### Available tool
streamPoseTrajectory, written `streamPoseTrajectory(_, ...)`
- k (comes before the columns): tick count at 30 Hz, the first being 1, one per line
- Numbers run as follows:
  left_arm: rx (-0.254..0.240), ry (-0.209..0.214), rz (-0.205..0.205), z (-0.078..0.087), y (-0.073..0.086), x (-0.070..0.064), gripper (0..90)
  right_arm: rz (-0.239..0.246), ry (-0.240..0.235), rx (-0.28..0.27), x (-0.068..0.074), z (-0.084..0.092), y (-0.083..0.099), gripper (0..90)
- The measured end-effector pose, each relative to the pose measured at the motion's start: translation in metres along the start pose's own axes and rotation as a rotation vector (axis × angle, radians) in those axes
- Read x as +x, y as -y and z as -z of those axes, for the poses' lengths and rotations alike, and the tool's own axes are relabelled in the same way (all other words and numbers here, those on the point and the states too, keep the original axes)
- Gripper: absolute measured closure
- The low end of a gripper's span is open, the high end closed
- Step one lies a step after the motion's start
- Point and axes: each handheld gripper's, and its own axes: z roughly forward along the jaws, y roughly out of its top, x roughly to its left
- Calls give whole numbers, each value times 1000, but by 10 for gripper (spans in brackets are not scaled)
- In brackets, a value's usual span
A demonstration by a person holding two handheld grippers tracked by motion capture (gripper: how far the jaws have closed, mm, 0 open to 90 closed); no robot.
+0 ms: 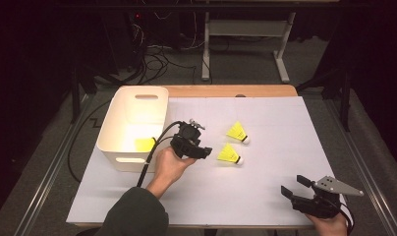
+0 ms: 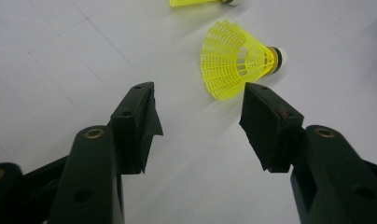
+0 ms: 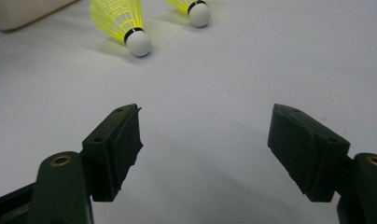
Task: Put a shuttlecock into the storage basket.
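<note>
Two yellow shuttlecocks with white cork tips lie on the white sheet: a nearer one (image 1: 230,155) (image 2: 238,60) (image 3: 123,21) and a farther one (image 1: 237,132) (image 2: 196,2) (image 3: 196,9). A third yellow shuttlecock (image 1: 145,144) lies inside the white bin (image 1: 123,160). My left gripper (image 1: 205,151) (image 2: 198,100) is open just left of the nearer shuttlecock, whose skirt faces the jaws; nothing sits between them. At the sheet's front right corner my right gripper (image 1: 293,185) (image 3: 205,116) stands open and empty, pointing toward both shuttlecocks from well away.
The bin (image 3: 23,9) with handle slots stands at the sheet's left back. The white sheet (image 1: 285,147) covers a wooden table (image 1: 226,91). Cables and a desk frame (image 1: 245,29) lie on the floor beyond.
</note>
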Motion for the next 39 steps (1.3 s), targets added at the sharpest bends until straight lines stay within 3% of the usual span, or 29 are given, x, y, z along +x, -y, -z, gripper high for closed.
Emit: streamPoseTrajectory(39,18,50,-19,-27,3,-11,452,2,-2,-1,0,0,0,261)
